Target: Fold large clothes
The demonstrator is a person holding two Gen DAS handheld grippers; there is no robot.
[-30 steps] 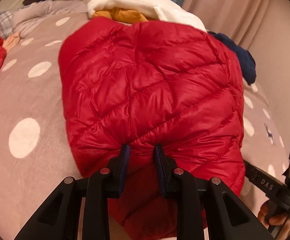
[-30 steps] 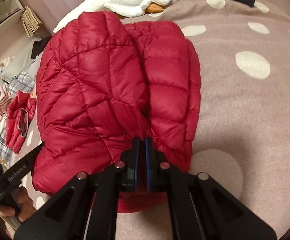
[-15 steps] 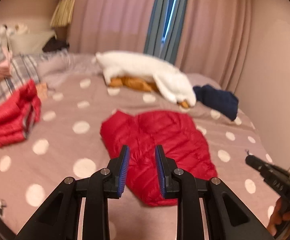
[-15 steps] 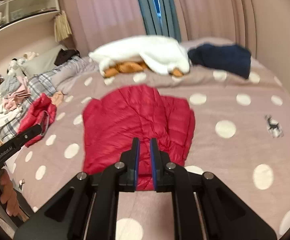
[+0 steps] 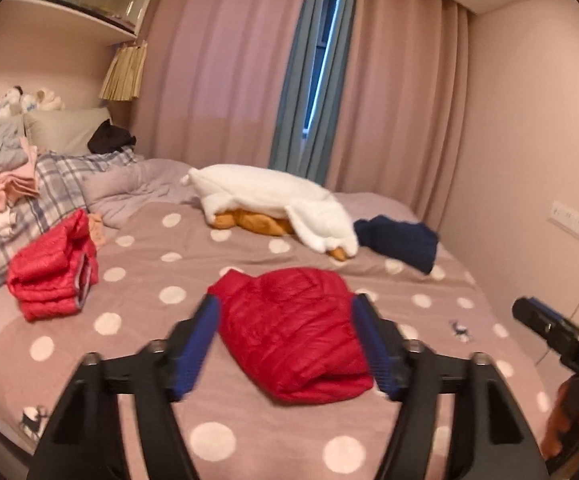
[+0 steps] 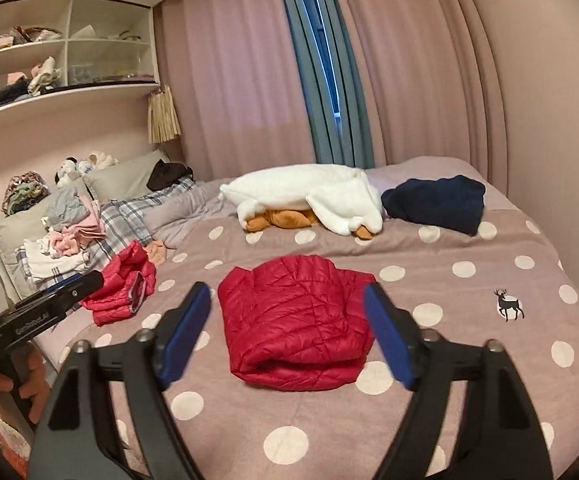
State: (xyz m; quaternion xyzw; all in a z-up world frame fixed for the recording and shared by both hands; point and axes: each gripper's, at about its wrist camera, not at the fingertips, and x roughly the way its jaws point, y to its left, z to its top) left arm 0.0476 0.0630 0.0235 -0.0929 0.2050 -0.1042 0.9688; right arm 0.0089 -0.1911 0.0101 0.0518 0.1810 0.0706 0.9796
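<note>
The folded red jacket point(image 5: 295, 332) lies on the bed point(image 5: 137, 312). The left tongs point(image 5: 285, 348) and right tongs point(image 6: 287, 334) are wide open, apart from it, holding nothing.

Two wrist views, side by side above the bed point(image 5: 249, 436)

We look forward past our jaws, from well back, toward the curtains point(image 6: 241, 80); both views share the red jacket point(image 5: 293, 332).
</note>
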